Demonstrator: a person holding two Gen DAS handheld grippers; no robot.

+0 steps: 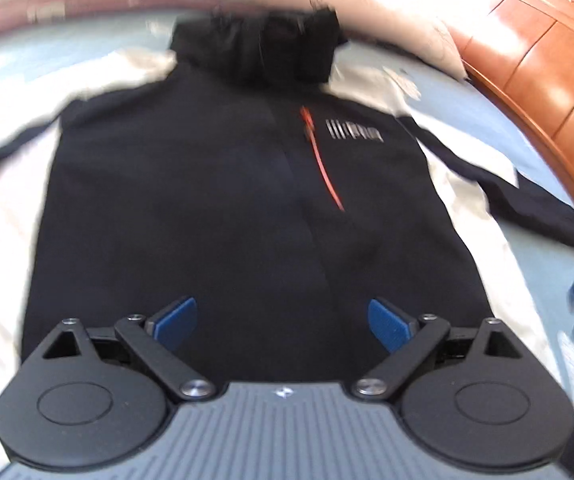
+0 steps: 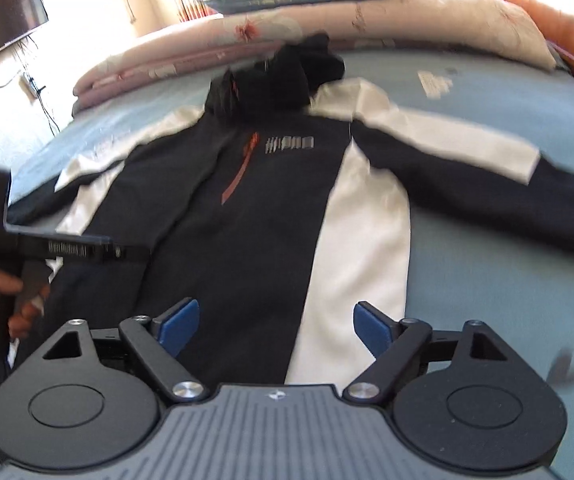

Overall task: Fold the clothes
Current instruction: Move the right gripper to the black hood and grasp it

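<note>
One jacket [image 1: 215, 200] flat, hood far, hem near, both hand-held grippers wide, empty.

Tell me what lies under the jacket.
The black and white jacket lies spread flat on a light blue bedsheet, which shows all around it. Whatever is directly beneath the jacket is covered.

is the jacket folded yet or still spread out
Spread out. The jacket lies flat, front up, on the bed, both sleeves stretched sideways and the hood bunched at the top. No fold shows.
</note>
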